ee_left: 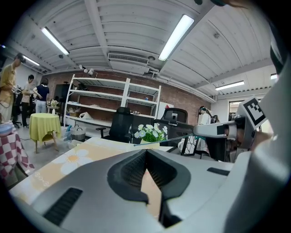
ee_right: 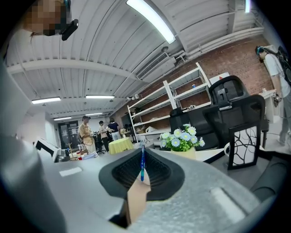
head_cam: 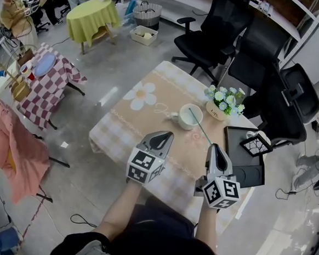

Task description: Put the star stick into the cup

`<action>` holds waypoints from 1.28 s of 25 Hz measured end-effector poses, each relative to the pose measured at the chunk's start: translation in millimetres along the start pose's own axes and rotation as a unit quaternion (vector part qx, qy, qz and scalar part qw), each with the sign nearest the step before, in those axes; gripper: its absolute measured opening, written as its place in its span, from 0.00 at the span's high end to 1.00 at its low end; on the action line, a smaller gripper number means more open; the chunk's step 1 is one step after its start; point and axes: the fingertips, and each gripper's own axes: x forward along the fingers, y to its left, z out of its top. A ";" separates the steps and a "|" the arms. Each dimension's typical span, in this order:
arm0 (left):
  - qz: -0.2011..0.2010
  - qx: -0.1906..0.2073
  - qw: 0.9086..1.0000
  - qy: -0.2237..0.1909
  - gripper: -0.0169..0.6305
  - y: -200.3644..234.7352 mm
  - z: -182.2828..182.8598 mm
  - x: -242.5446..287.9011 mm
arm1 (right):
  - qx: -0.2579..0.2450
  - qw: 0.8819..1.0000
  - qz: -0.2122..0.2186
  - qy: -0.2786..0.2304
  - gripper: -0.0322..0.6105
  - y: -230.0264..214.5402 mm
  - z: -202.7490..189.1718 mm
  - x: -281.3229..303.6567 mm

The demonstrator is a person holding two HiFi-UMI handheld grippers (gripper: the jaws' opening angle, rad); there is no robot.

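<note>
Black office chairs (head_cam: 211, 29) stand on a grey floor (head_cam: 114, 76), with strip lights (ee_left: 177, 34) above a brick wall (ee_left: 182, 98).

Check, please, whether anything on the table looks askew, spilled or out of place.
Nothing looks spilled or damaged. The cup and flower pot stand upright on the table. The only slanted thing is the star stick, held in the right gripper and angled toward the cup.

Bare tabletop (head_cam: 143, 123) lies open left of the cup (head_cam: 186, 118) — flower pot (head_cam: 223, 103) crowds its right, black tray (head_cam: 237, 137) nearer.
</note>
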 end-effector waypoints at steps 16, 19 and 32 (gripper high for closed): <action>-0.018 0.009 1.000 0.011 0.96 9.3 -6.1 24.1 | 0.015 1.000 -0.007 0.008 0.93 -3.1 -9.8 13.2; -0.031 0.010 0.999 0.019 0.96 7.7 -7.2 27.0 | 0.017 1.000 -0.018 0.009 0.93 -4.7 -10.4 14.0; -0.090 0.012 0.995 0.039 0.96 15.4 4.0 43.8 | 0.012 0.997 -0.075 0.026 0.93 5.4 -10.5 21.7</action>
